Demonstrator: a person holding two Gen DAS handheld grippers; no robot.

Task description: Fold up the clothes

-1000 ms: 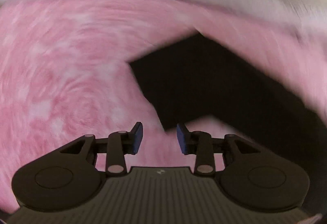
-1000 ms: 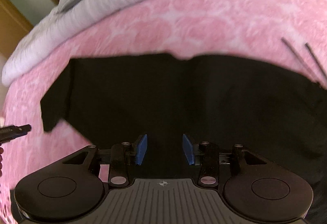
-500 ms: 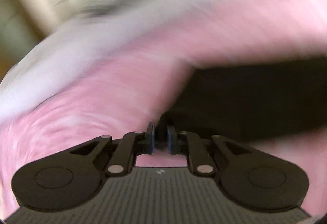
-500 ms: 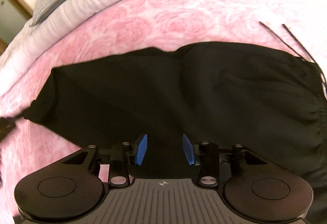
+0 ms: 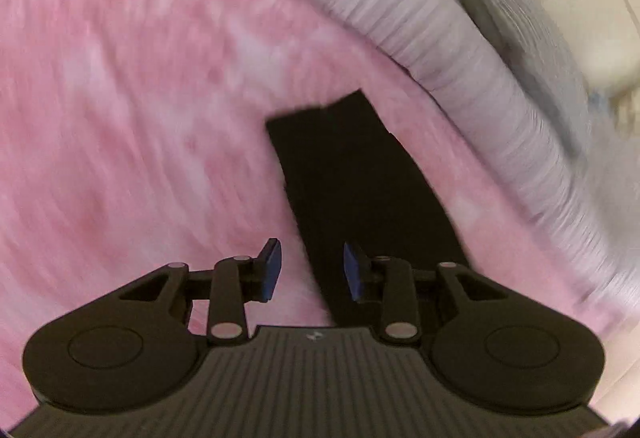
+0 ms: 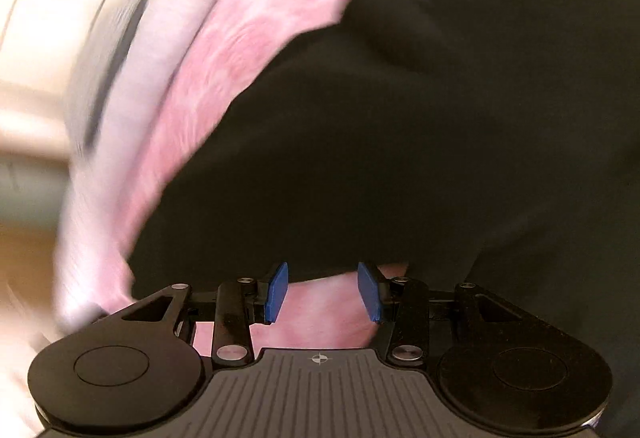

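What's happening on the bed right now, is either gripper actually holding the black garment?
A person is folding a black garment spread on a pink bedspread, using a handheld gripper in each hand. Neither holds it now. The left gripper has just been opening after a pinch; its jaws stand apart over the garment's edge, pads not pressing it. The right gripper is open too, poised at the hem with pink cover showing between its pads. Both views are motion-blurred. A white ribbed quilt lies beyond.
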